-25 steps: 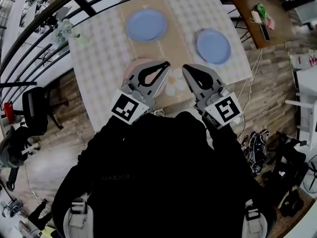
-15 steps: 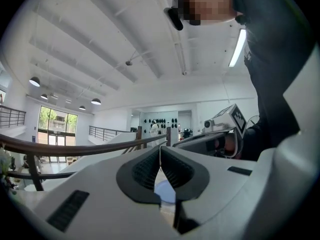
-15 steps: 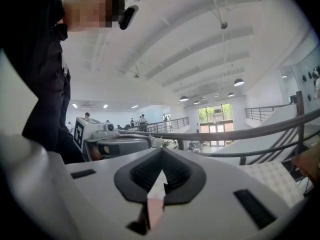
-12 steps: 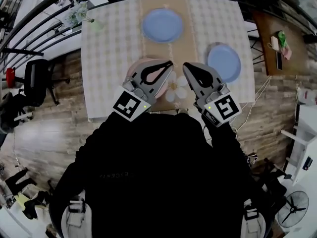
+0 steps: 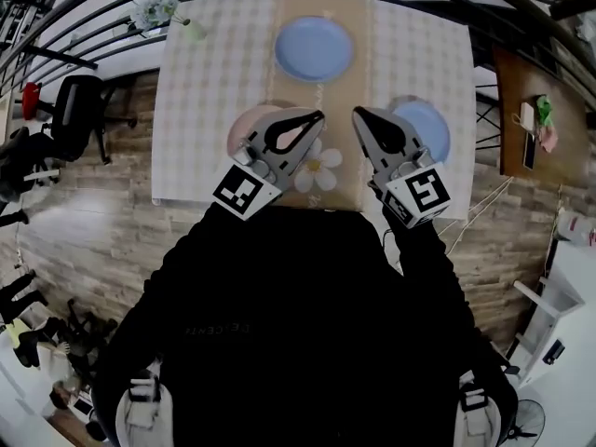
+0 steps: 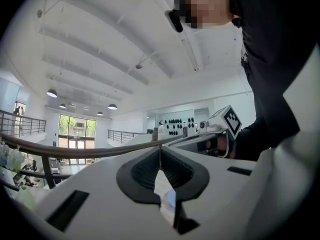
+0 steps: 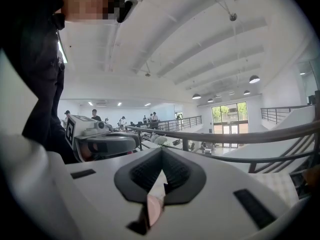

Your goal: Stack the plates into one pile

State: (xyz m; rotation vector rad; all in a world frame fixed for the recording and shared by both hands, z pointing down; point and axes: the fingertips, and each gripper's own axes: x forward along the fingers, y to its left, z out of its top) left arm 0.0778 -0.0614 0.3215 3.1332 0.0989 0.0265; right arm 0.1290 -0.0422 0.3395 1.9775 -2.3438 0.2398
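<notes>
Partly beneath the left claw (image 5: 315, 115) lies the pink plate (image 5: 240, 128)

The left gripper (image 5: 315, 116) and the right gripper (image 5: 358, 113) are held out in front side by side, roughly level. Their tips angle in toward each other, near but apart. Each has its jaws closed tip to tip, with nothing between them.

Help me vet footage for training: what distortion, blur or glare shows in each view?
Head view: fisheye bows the table edges; far blue plate sharp. Left gripper view: black vignette corners, railing curved, jaws near and soft. Right gripper view: same vignette, bright, evenly lit ceiling.
</notes>
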